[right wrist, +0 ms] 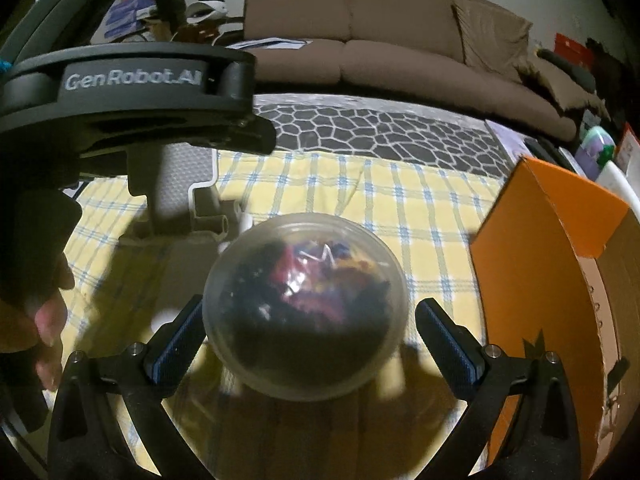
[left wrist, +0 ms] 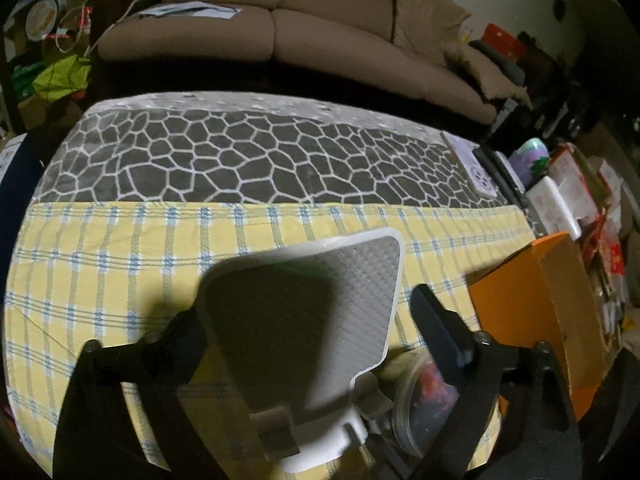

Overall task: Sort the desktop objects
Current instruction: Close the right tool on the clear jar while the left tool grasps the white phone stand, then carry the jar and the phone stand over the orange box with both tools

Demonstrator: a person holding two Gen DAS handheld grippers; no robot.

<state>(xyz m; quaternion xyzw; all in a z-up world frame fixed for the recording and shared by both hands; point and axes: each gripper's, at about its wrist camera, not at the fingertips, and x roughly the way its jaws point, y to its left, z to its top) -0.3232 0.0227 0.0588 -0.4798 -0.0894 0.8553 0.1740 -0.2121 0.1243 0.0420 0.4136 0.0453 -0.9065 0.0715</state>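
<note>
Between my right gripper (right wrist: 306, 322) fingers sits a clear round tub (right wrist: 305, 304), lid toward the camera, packed with dark and coloured bits I cannot identify. Both fingers stand well apart; the left one is at or just beside the tub's rim, the right one shows a gap, so nothing is clamped yet. Whether the tub rests on the yellow checked cloth (right wrist: 360, 192) of the desk or is lifted a little, I cannot tell.

My left gripper (left wrist: 304, 320) is also spread wide, with a white phone stand (left wrist: 304, 308) between its fingers; the left finger touches the stand's edge, the right finger is clear of it. The stand's grey textured plate tilts up from a white hinged base.

Handling, as I judge it: the tub looks like thin, smooth plastic, light but slippery and easy to dent, so I would close across its widest band, gently. The stand seems stiff; its plate edges give a firm hold, though the hinge may fold.

An orange box (right wrist: 560, 248) stands open just to the right, a likely destination.
</note>
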